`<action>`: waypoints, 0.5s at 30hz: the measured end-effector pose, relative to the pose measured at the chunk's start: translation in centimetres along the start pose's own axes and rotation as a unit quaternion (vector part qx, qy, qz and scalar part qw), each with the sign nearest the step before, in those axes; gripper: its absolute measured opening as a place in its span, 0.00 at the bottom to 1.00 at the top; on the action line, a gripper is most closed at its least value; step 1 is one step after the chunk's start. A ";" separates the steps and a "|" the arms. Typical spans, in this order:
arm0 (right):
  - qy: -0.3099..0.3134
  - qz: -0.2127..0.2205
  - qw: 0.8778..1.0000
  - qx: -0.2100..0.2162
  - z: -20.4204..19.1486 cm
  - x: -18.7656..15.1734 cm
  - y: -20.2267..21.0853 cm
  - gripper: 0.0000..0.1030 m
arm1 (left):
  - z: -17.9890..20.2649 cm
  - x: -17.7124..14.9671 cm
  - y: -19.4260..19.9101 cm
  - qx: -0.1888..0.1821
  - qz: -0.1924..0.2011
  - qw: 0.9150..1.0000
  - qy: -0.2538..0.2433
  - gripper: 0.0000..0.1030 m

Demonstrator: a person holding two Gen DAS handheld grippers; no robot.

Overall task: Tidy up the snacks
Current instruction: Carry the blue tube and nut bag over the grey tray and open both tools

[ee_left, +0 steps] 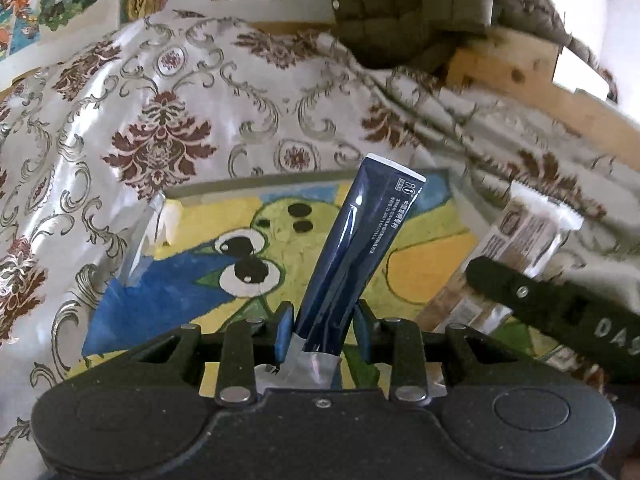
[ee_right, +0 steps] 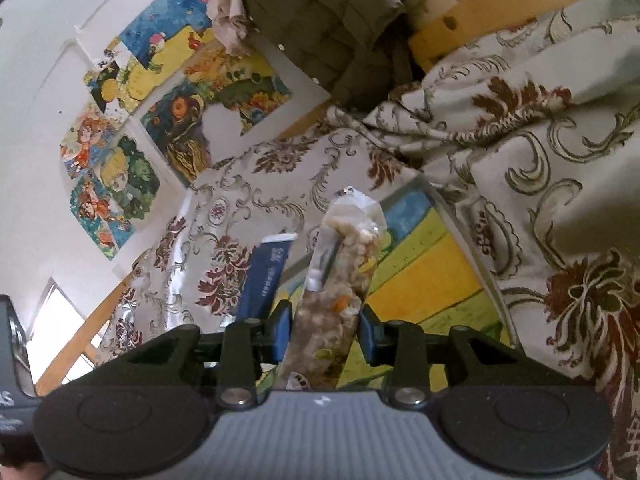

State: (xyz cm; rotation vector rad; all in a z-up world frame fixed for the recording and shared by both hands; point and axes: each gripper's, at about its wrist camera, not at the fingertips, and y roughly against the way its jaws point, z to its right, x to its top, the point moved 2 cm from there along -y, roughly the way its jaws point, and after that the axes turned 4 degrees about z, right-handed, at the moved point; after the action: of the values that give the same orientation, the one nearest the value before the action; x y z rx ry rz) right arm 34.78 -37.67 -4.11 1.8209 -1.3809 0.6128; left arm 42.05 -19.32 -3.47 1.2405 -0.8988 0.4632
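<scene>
My left gripper (ee_left: 320,320) is shut on a dark blue snack stick (ee_left: 360,240), which stands up between the blue pads over a clear-walled box (ee_left: 140,236). A painted green bird (ee_left: 256,248) shows on the box's floor. To the right, one black finger (ee_left: 520,292) of my right gripper crosses a clear-wrapped grain bar (ee_left: 520,232). In the right wrist view my right gripper (ee_right: 324,328) is shut on that grain bar (ee_right: 344,272), held above the box's yellow and blue floor (ee_right: 420,272). The blue stick (ee_right: 266,276) shows just to its left.
A cream cloth with brown floral motifs (ee_left: 160,140) covers the surface around the box and bunches up at the right (ee_right: 540,152). Behind it are a quilted olive cushion (ee_left: 400,8), a pale wooden frame (ee_left: 520,80) and children's paintings on the white wall (ee_right: 120,160).
</scene>
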 end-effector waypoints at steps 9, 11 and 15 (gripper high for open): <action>-0.012 -0.062 0.996 -0.058 0.3 0.9 -0.6 0.54 | 0.4 -0.5 -0.7 0.008 -0.016 1.000 0.006 0.35; -0.014 -0.079 0.994 -0.068 0.3 1.0 -0.7 0.73 | 0.5 -0.4 -0.5 0.008 -0.017 1.000 0.004 0.36; -0.007 -0.083 0.995 -0.062 -0.5 1.6 -0.1 0.85 | 0.4 -0.5 0.0 0.004 -0.023 1.000 0.000 0.40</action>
State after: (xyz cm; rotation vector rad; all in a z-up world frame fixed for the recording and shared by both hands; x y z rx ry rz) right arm 35.43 -38.22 -2.64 1.8207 -1.2331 0.4184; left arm 41.65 -19.60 -3.90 1.2667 -0.8665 0.4312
